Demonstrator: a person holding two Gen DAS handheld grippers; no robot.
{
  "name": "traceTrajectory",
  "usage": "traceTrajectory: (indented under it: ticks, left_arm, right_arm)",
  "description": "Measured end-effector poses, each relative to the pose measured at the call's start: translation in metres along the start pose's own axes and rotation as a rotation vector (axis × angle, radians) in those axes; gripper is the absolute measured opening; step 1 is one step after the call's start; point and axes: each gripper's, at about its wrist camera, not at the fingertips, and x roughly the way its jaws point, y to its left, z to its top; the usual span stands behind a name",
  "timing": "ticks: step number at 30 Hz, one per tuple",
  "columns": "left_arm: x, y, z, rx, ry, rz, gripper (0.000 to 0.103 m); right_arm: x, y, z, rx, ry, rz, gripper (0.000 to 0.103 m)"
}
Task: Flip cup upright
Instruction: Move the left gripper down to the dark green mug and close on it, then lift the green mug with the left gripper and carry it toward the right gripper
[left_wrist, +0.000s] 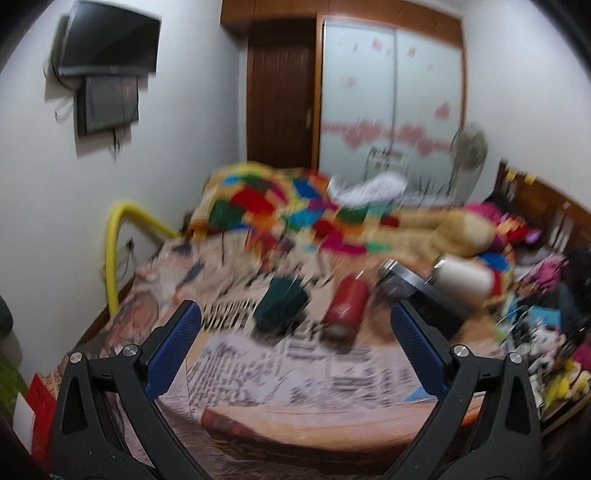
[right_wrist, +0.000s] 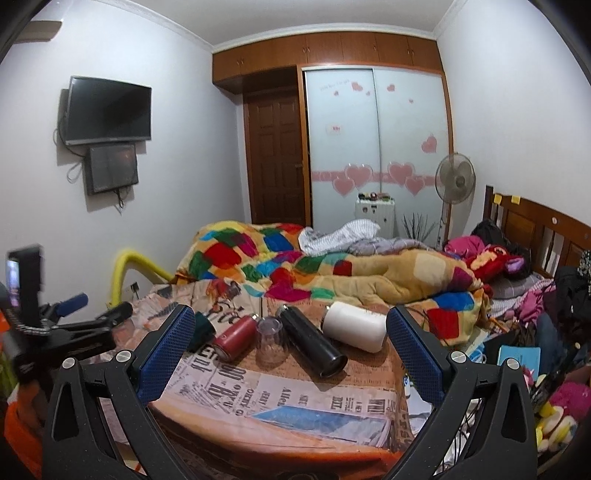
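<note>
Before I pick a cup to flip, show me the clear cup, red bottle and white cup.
clear cup (right_wrist: 271, 341), right wrist view, its side wall.
red bottle (right_wrist: 236, 336), right wrist view, its body.
white cup (right_wrist: 356, 325), right wrist view, its side.

Cup (right_wrist: 272, 341): clear, see-through, set upside down, narrow base up and wide mouth down on the newsprint-patterned cover. It is placed between a lying red bottle (right_wrist: 236, 337) and a lying black flask (right_wrist: 312, 343), close to both. In the blurred left view it cannot be made out.

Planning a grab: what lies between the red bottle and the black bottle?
A clear cup, mouth down, stands between red bottle and black bottle, shown in right wrist view.
</note>
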Motion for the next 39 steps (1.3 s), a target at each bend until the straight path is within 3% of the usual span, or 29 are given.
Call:
traceTrajectory:
  ticks: [7,10,15,19,23,28,39]
  left_arm:
    - [0.134,0.034,-0.011,-0.015,0.239,-0.044,0.103]
    - [0.176,0.036,-0.014,0.002,0.314,-0.067,0.097]
    - [0.231,0.040,-0.018,0.026,0.415,-0.105,0.084]
    - [0.260,0.036,-0.020,0.068,0.460,-0.127,0.080]
    - [0.282,0.032,-0.023,0.084,0.494,-0.164,0.075]
    - [0.294,0.028,-0.027,0.096,0.500,-0.142,0.072]
    - [0.270,0.029,-0.037,0.099,0.455,-0.078,0.070]
  right_arm:
    - [0.038,-0.007,-0.009,0.020,0.095,-0.025,0.103]
    - [0.055,-0.010,-0.013,0.027,0.135,-0.035,0.103]
    - [0.081,-0.014,-0.019,0.038,0.192,-0.046,0.103]
    - [0.097,-0.015,-0.023,0.036,0.227,-0.054,0.103]
    - [0.110,-0.013,-0.025,0.033,0.252,-0.054,0.103]
    - [0.118,-0.012,-0.026,0.034,0.269,-0.052,0.103]
    - [0.119,-0.007,-0.026,0.033,0.270,-0.037,0.103]
